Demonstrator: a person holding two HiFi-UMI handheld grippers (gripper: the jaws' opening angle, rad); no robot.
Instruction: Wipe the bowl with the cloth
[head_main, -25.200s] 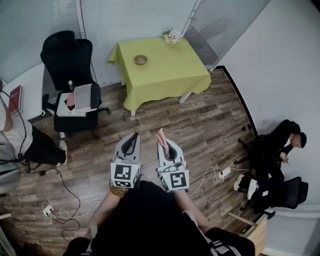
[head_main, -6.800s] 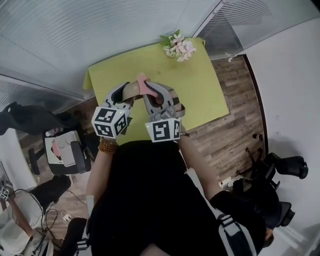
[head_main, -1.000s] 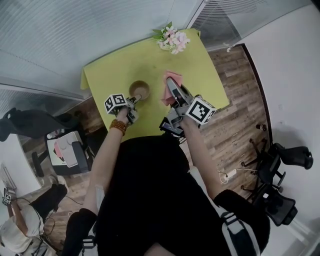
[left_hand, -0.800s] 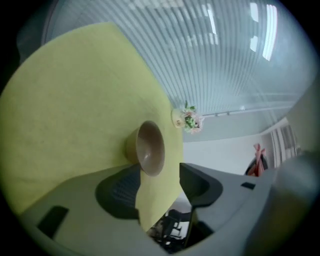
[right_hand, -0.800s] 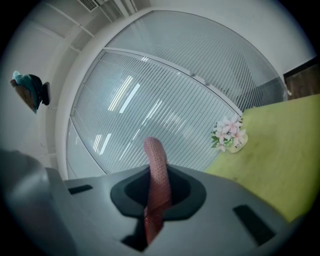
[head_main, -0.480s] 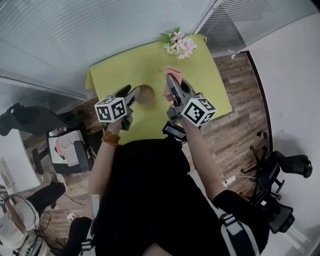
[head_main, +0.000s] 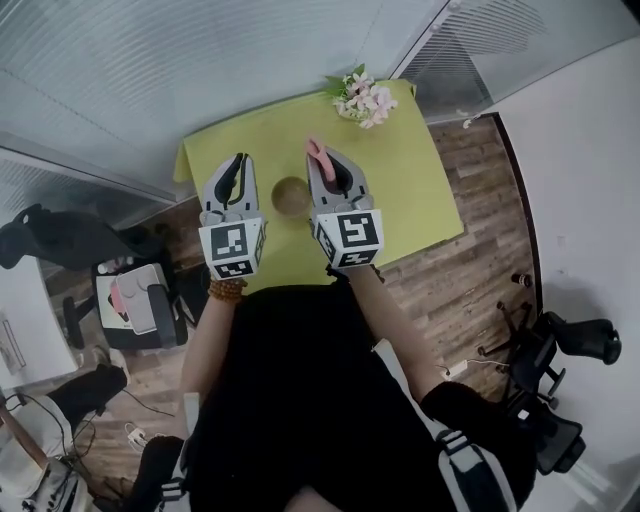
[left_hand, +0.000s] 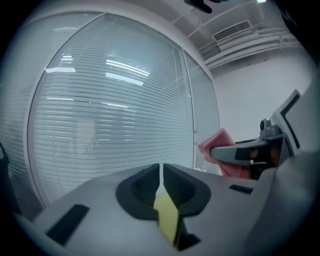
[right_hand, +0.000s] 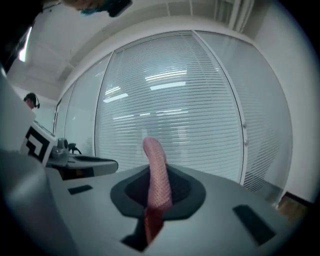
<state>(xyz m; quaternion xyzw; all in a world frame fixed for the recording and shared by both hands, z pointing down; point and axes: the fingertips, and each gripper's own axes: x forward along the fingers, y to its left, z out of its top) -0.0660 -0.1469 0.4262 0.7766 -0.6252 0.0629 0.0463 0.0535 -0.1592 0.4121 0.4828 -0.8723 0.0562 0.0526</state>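
The bowl (head_main: 290, 195) has been let go — the left gripper (head_main: 238, 162), open beside it a moment ago, has been raised, and its jaws are closing on nothing. The cloth (head_main: 317, 152) is kept clamped in the right gripper (head_main: 323, 166), lifted off the surface (head_main: 400, 190). The bowl is left standing there between the 2 grippers — the wiping is judged finished.

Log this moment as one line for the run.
left gripper: closing, nothing between | right gripper: shut on cloth | bowl: on table, untouched
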